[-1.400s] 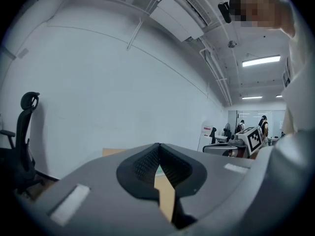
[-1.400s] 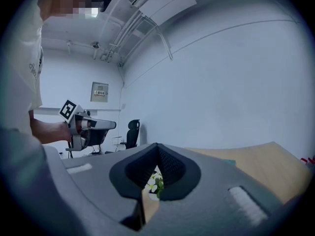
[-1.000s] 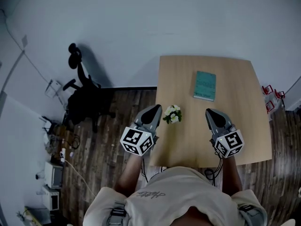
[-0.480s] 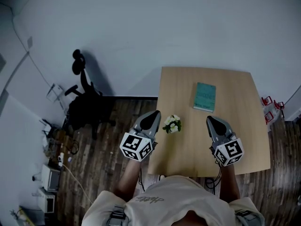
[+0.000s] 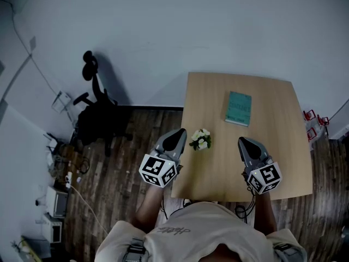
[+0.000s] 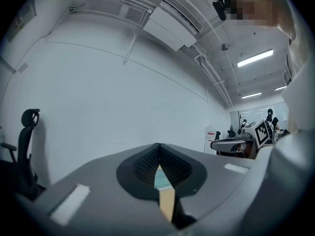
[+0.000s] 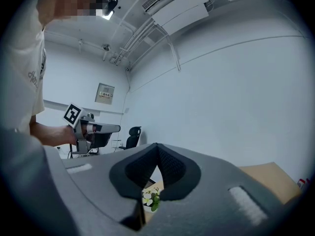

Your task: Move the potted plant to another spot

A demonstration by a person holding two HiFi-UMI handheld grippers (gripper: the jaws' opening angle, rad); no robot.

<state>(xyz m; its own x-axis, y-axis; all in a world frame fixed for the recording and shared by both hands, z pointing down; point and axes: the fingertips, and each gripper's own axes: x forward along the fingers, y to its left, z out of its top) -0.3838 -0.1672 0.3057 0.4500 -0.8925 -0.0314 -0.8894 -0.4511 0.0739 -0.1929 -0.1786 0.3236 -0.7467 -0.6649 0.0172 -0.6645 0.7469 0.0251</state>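
Pale wall (image 5: 191,26) and dark plank floor (image 5: 120,195) frame a wooden table (image 5: 272,168) pushed against the wall; a chair (image 5: 95,113) stands on the floor off the table's left edge.

Plant (image 5: 200,140): stands upright on the table, close to the left edge and about midway between the far and near edges. White blooms and leaves hide the pot from above.

Book (image 5: 239,108): lies flat toward the far edge, well apart from the plant.

Left gripper (image 5: 176,136): I hold it level at the table's left edge, just beside the plant and not touching it. Its pads are pressed together with nothing between them.

Right gripper (image 5: 245,144): I hold it level over the near right part of the table, well apart from the plant. Its pads are likewise pressed together on nothing; the plant shows beyond them, farther along the table.

Step in hand, as I judge it: both grippers hover empty to either side of the plant. This fits a plant waiting to be lifted from its spot and equally a plant set down at its new spot. Any grip would need one pair of jaws spread, then brought in low under the blooms to meet the pot.
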